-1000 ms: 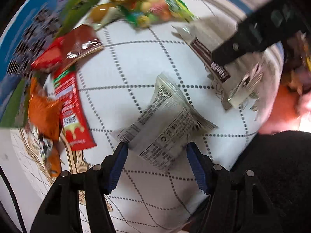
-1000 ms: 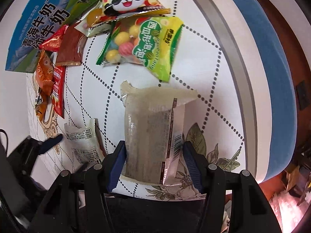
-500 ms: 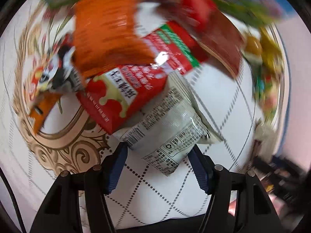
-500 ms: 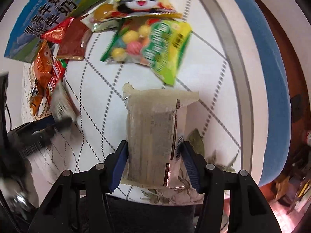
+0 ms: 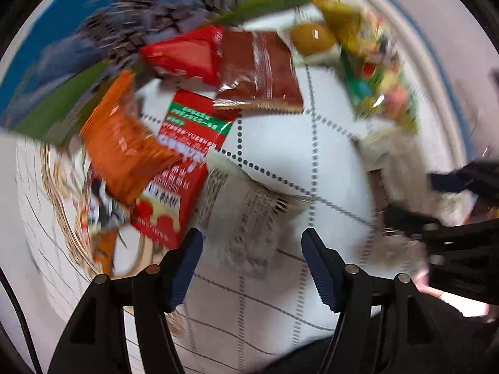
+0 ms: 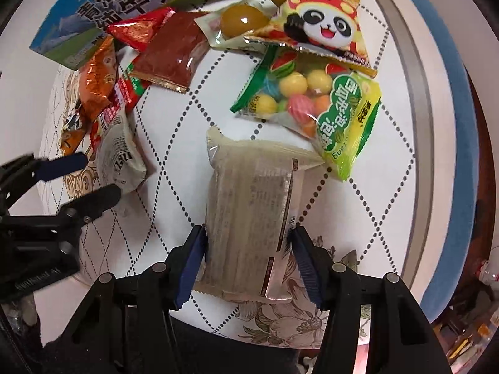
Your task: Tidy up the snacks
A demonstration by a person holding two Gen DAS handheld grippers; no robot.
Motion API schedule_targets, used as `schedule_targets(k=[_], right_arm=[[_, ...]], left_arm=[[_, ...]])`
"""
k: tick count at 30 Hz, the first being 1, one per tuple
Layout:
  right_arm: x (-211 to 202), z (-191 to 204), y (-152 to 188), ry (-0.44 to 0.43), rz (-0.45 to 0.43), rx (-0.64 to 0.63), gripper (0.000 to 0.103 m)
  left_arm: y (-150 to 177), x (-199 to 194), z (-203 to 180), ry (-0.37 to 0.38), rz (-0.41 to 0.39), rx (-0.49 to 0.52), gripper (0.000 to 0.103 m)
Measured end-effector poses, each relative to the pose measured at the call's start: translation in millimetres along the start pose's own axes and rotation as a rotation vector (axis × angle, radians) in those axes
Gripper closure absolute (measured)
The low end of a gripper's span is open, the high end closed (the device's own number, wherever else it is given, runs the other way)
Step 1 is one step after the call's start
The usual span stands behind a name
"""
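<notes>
My right gripper (image 6: 248, 249) is shut on a long beige snack packet (image 6: 249, 215) that lies on the white patterned table (image 6: 174, 187). My left gripper (image 5: 252, 251) is open, its fingers on either side of a grey-white printed packet (image 5: 246, 215) that lies on the table beside a red packet (image 5: 181, 168). From the right wrist view the left gripper (image 6: 90, 180) is at the left, open, with the grey-white packet (image 6: 120, 160) between its fingers. The left wrist view is blurred.
At the far side lie an orange packet (image 6: 96, 78), a brown sachet (image 6: 171, 50), a jelly cup packet (image 6: 240, 20), a panda bag (image 6: 321, 25), a candy-ball bag (image 6: 312, 106) and a blue-green milk carton (image 6: 124, 3). The table's rim (image 6: 418, 93) curves at the right.
My left gripper swung with the grey-white packet over beside the red packet, and its jaws now stand wider than the packet. My right gripper keeps its hold on the beige packet.
</notes>
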State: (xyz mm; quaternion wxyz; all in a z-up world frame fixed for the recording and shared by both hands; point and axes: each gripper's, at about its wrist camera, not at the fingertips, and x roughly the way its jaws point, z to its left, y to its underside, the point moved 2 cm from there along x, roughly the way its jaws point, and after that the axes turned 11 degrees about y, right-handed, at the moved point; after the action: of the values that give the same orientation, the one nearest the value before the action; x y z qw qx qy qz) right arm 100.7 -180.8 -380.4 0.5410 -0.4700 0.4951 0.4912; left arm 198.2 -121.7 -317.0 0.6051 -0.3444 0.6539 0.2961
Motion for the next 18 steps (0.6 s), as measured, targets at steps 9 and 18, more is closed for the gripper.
schedule_targets(k=[9,18], right_arm=[[-7,4,-5,0.090,-0.062,-0.067,0.048],[3,-2,-12,0.017,-0.014,-0.002,0.042]], left_arm=[[9,22,39,0.232,0.006,-0.473,0.046],[6,53,34,0.278,0.019,-0.520,0.042]])
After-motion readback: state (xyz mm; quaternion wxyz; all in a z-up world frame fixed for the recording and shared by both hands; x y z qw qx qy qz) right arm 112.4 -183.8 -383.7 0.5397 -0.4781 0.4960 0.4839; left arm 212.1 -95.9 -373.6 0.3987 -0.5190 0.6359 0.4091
